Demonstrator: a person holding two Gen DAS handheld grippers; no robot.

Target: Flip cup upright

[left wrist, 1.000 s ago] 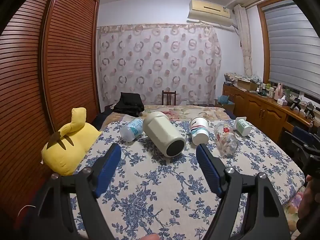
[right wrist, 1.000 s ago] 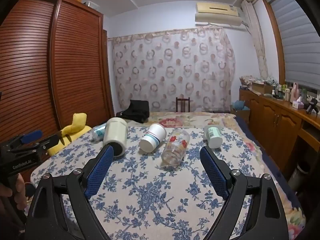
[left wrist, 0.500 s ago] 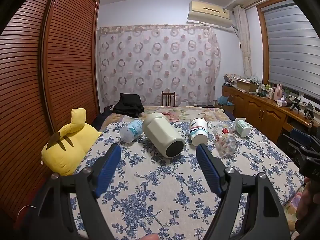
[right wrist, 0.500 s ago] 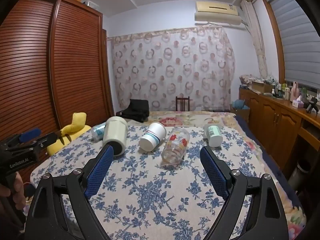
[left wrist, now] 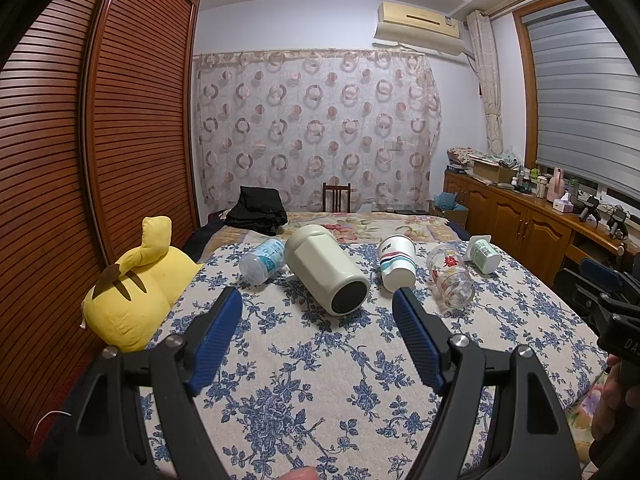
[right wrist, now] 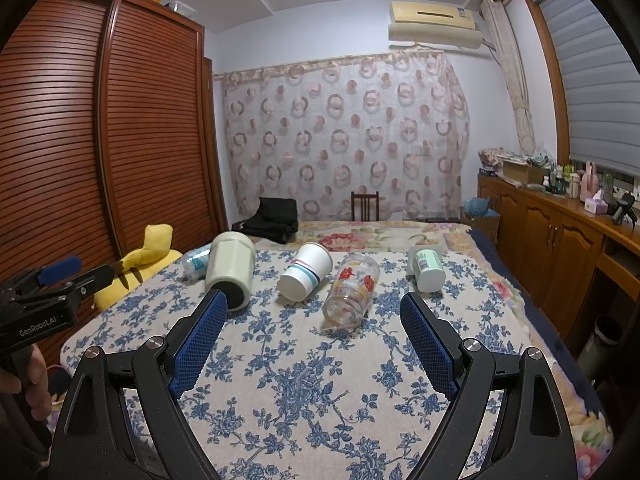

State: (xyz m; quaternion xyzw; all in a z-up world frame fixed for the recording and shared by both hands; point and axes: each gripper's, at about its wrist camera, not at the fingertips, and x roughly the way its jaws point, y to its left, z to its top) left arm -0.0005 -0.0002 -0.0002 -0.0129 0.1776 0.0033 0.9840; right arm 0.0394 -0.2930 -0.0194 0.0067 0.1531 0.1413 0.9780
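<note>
Several cups lie on their sides in a row on the floral bedspread [left wrist: 320, 380]. From left: a clear water bottle [left wrist: 262, 261], a big cream tumbler [left wrist: 325, 269] [right wrist: 231, 266], a striped white paper cup [left wrist: 396, 265] [right wrist: 306, 271], a flowered glass [left wrist: 450, 275] [right wrist: 352, 289], a small green-labelled cup [left wrist: 483, 253] [right wrist: 427, 267]. My left gripper [left wrist: 318, 300] is open and empty, short of the tumbler. My right gripper [right wrist: 314, 302] is open and empty, short of the paper cup and glass.
A yellow plush toy [left wrist: 132, 280] lies at the bed's left edge beside a slatted wooden wardrobe [left wrist: 100, 140]. A black bag [left wrist: 258, 210] and a chair [left wrist: 337, 197] are at the far end. Wooden cabinets [left wrist: 520, 224] line the right wall.
Both views have crept slightly forward toward the row of cups. Nothing on the bed has moved and both grippers stay open.
</note>
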